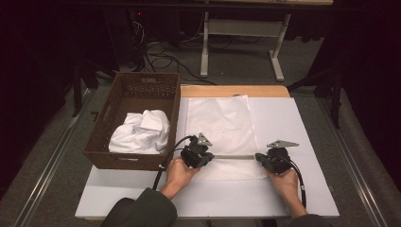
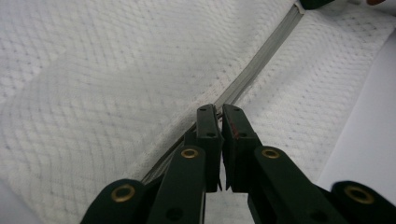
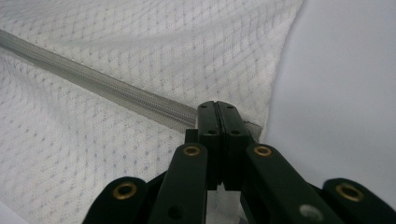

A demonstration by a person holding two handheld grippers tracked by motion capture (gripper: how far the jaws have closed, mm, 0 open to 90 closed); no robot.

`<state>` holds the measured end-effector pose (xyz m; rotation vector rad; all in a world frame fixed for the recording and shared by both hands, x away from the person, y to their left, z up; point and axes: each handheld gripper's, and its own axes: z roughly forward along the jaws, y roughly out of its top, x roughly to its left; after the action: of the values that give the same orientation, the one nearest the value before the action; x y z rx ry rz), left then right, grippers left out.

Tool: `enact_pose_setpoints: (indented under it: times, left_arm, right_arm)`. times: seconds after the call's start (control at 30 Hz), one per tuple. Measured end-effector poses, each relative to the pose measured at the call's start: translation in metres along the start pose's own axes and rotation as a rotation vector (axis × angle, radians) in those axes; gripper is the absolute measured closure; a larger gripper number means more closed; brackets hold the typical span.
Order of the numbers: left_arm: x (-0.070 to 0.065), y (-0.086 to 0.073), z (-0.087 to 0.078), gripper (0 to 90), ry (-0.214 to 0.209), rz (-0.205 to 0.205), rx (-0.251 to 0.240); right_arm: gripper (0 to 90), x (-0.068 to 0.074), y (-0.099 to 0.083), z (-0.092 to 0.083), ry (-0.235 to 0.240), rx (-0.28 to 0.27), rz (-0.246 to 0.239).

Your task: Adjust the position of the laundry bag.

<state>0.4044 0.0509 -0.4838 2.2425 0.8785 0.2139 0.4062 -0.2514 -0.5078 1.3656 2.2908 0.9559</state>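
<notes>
The left gripper (image 1: 211,157) and the right gripper (image 1: 258,158) are both pinching the grey zipper (image 1: 234,156) of the white mesh bag (image 1: 222,127), jaws pressed together on its two ends. The bag is lying flat on the white table (image 1: 302,142), right of the basket (image 1: 137,90), its long axis running near to far and the zipper stretching left to right along the near end.

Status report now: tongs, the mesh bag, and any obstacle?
Left tongs and right tongs both shut on the zipper. Mesh bag flat on the table. Basket with white cloth stands left, not in the way.
</notes>
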Motion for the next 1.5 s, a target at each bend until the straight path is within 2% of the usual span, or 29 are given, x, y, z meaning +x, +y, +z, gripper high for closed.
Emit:
enact_pose_setpoints:
  times: [0.1, 0.2, 0.27, 0.4, 0.6, 0.93, 1.07, 1.33, 1.5]
  left_arm:
    - [0.001, 0.0, -0.001, 86.1, 0.0, -0.008, -0.005]
    - [-0.001, 0.0, -0.001, 86.1, 0.004, 0.005, 0.008]
    - [-0.002, -0.001, -0.002, 86.1, 0.027, 0.024, 0.023]
    - [0.002, -0.004, -0.006, 86.1, 0.033, 0.01, 0.023]
    - [-0.002, -0.007, -0.008, 86.0, 0.073, 0.034, 0.026]
    - [-0.001, -0.013, -0.014, 85.9, 0.099, 0.018, 0.016]
    - [0.002, -0.016, -0.018, 85.9, 0.102, -0.01, 0.003]
    - [0.003, -0.02, -0.018, 85.9, 0.108, -0.025, 0.011]
    - [0.002, -0.022, -0.018, 85.9, 0.141, -0.018, 0.035]
  right_arm:
    - [89.9, 0.0, 0.0, 0.0, -0.001, 0.0, 0.0]
    - [89.9, 0.0, 0.0, 0.0, -0.001, -0.001, 0.001]
    - [89.9, 0.0, 0.0, 0.0, -0.001, 0.0, 0.0]
    - [89.9, 0.0, 0.0, 0.0, 0.002, -0.001, 0.002]
    - [89.8, 0.001, 0.0, 0.0, -0.006, -0.002, -0.001]
    - [89.9, 0.002, 0.0, 0.0, -0.011, 0.0, -0.002]
    - [89.9, 0.002, 0.0, 0.0, -0.012, -0.001, -0.003]
    - [89.8, 0.002, 0.0, 0.0, -0.012, 0.0, -0.004]
    - [89.8, 0.002, -0.001, -0.001, -0.015, -0.001, -0.009]
